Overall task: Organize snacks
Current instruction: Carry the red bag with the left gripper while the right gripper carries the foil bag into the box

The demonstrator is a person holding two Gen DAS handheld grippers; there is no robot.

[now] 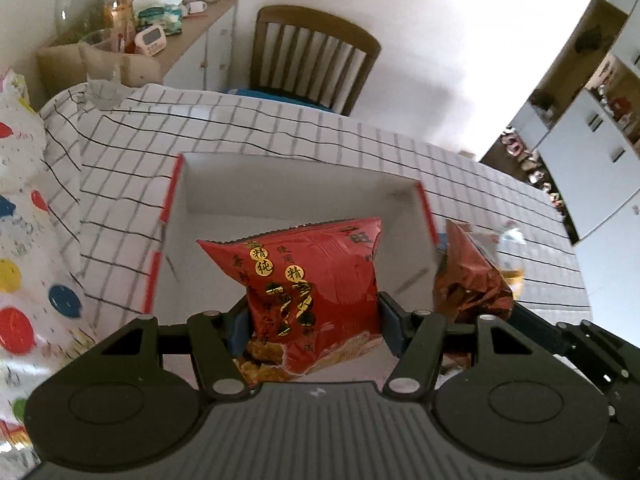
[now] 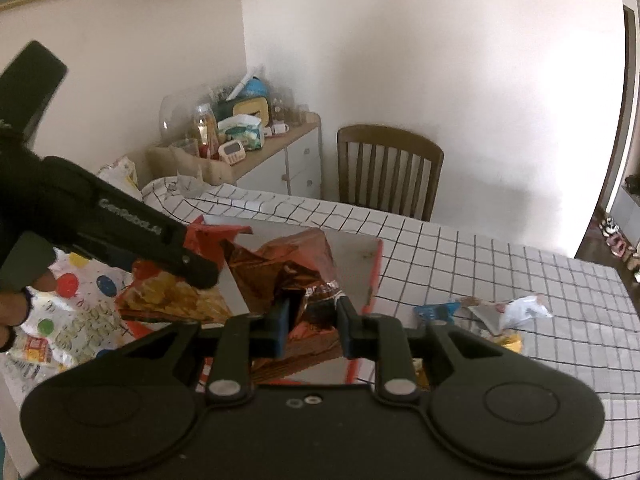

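A red snack bag (image 1: 312, 268) with gold print hangs over an open white box with red edges (image 1: 280, 184) on the checked tablecloth. My left gripper (image 1: 314, 320) is shut on the bag's lower half. Just right of the box's right wall hangs a crumpled brown foil snack bag (image 1: 468, 276). In the right wrist view my right gripper (image 2: 314, 316) is shut on that brown bag (image 2: 292, 264), above the box (image 2: 352, 256). The left gripper (image 2: 200, 272) reaches in from the left there, with the red bag (image 2: 168, 292) in it.
Loose snack wrappers (image 2: 500, 312) lie on the tablecloth (image 2: 500, 272) right of the box. A polka-dot plastic bag (image 1: 24, 240) sits to the left. A glass (image 1: 100, 64) stands at the table's far corner. Beyond are a wooden chair (image 1: 316, 48) and a cluttered cabinet (image 1: 200, 36).
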